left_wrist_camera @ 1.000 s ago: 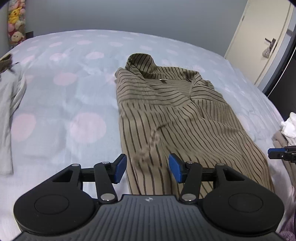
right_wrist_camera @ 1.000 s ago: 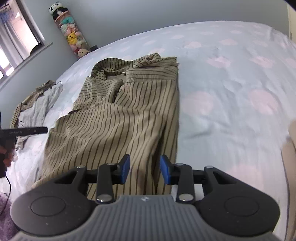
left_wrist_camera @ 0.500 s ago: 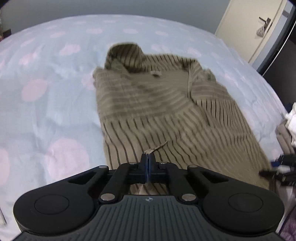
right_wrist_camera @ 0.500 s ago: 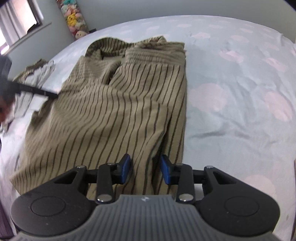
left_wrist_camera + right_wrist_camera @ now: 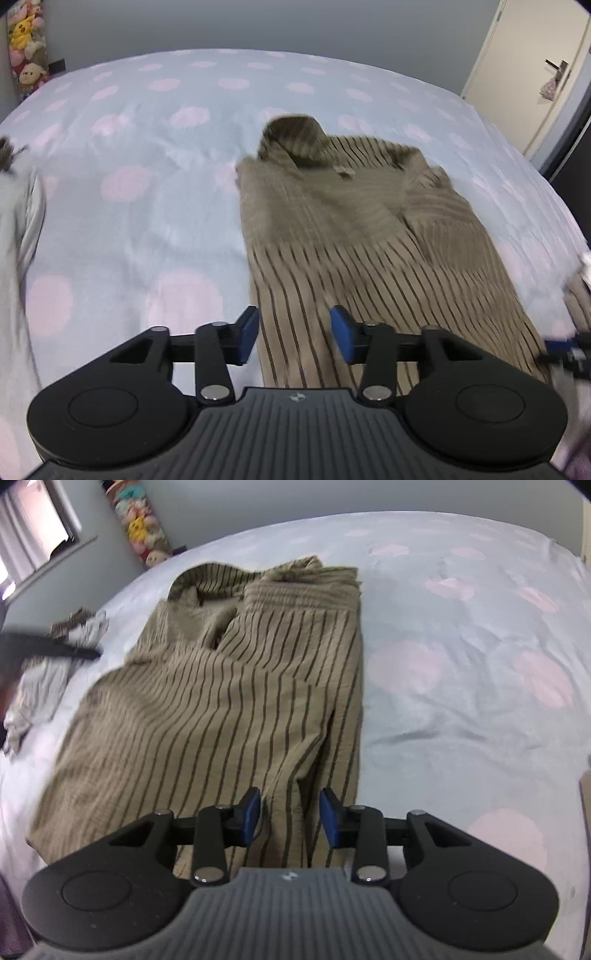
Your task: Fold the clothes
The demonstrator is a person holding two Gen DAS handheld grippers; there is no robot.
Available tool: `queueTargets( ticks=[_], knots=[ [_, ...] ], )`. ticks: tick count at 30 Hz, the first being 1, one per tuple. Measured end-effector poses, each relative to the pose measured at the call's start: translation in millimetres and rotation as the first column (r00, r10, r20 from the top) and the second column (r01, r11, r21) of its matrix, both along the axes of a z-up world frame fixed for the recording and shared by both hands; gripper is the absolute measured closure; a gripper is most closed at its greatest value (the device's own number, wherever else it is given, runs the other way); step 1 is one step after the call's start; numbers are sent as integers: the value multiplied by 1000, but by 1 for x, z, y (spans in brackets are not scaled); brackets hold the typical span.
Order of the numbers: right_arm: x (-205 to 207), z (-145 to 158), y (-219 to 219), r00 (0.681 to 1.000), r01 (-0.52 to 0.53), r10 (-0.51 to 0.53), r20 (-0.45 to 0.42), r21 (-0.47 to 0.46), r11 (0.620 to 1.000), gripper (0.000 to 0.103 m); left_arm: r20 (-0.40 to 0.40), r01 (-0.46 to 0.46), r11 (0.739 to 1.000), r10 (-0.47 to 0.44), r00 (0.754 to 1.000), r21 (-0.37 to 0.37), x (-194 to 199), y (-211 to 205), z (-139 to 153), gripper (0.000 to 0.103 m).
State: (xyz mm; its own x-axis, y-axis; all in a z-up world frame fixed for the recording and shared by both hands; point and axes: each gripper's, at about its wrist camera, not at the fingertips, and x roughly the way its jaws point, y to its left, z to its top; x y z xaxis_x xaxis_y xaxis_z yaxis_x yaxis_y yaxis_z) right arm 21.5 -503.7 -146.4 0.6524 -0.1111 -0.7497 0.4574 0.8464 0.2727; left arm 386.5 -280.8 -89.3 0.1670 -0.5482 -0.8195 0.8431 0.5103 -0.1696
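Note:
A tan garment with dark stripes [image 5: 354,236] lies spread flat on the bed, its elastic waistband at the far end [image 5: 299,598]. My left gripper [image 5: 294,335] stands open over the garment's near left edge, with nothing between its blue pads. Over the near right part of the same garment [image 5: 221,709] my right gripper [image 5: 290,816] is open too, a lengthwise crease of cloth running between its fingers. The right gripper's tip [image 5: 561,347] shows at the right edge of the left wrist view. The left gripper [image 5: 48,648] appears blurred at the left of the right wrist view.
The bedspread [image 5: 147,206] is pale blue with pink dots. A grey garment [image 5: 18,229] lies at the bed's left side, also seen as grey garment [image 5: 40,679]. Plush toys [image 5: 26,40] hang in the far corner. A door [image 5: 532,74] stands at the right.
My left gripper shut on the garment's near edge half a second ago, then let go and opened again, pulling back. The right gripper stayed open and shifted slightly.

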Motion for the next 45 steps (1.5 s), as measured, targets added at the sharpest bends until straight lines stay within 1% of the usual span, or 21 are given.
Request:
queueTargets(
  ticks=[3,5,7,9,11,16,19,20,21,22,23,26,28,31,34,36,38,39,41,43,45],
  knots=[
    [-16,6,3,1000,-9,9,16,36,999,62,-112,46,999,-46,993,-2,-21,32,-1,60],
    [-27,8,8,999,-36,35,15,60,998,59,-165,87,996,-80,983,34,-33,48,-6,58],
    [-38,7,16,998,-61,60,9,67,996,59,-208,134,988,-115,971,79,-44,63,-11,58],
    [-47,4,22,997,-73,73,0,65,995,59,-225,192,973,-160,961,127,-57,75,-16,58],
    [-54,0,27,997,-73,73,-3,76,994,59,-238,231,961,-191,952,154,-69,83,-20,58],
    [-69,-10,36,998,-68,70,-10,117,991,60,-269,274,950,-228,936,148,-92,94,-28,57],
    [-76,-15,39,996,-81,84,-13,156,984,60,-281,307,935,-250,926,179,-99,94,-42,57],
    [-77,-16,40,996,-79,83,-18,161,984,63,-278,310,931,-252,927,191,-102,92,-46,61],
    [-79,-15,41,996,-78,83,-27,158,984,83,-274,314,927,-254,928,203,-104,91,-50,66],
    [-80,-15,42,996,-77,83,-36,156,985,96,-268,311,926,-252,930,211,-104,91,-52,82],
    [-82,-14,44,996,-76,83,-45,153,985,99,-267,302,928,-241,933,219,-104,93,-53,97],
    [-86,-12,48,994,-72,83,-71,144,987,100,-274,289,930,-224,935,226,-100,100,-52,102],
    [-89,-11,51,993,-70,83,-89,138,988,101,-273,290,924,-220,937,251,-99,101,-53,103],
    [-91,-18,51,990,-49,68,-121,150,987,101,-249,293,903,-220,943,314,-101,100,-63,103],
    [-91,-20,49,989,-43,65,-130,166,985,101,-275,258,917,-175,945,305,-95,103,-65,103],
    [-95,-18,47,989,-25,50,-143,168,985,100,-271,258,910,-172,947,323,-94,105,-62,103],
    [-99,-15,45,986,4,21,-167,145,989,98,-259,244,904,-156,953,352,-93,108,-57,103],
    [-103,-12,44,987,16,7,-158,145,989,95,-254,235,905,-149,956,354,-90,111,-53,103],
    [-109,-6,42,991,36,-16,-136,144,989,93,-235,214,918,-139,962,333,-81,115,-42,92],
    [-107,1,40,993,29,-13,-117,132,991,87,-216,193,931,-128,968,310,-71,119,-30,84],
    [-100,8,37,994,8,3,-113,96,995,78,-189,175,952,-129,973,250,-58,114,-16,80]
  ],
)
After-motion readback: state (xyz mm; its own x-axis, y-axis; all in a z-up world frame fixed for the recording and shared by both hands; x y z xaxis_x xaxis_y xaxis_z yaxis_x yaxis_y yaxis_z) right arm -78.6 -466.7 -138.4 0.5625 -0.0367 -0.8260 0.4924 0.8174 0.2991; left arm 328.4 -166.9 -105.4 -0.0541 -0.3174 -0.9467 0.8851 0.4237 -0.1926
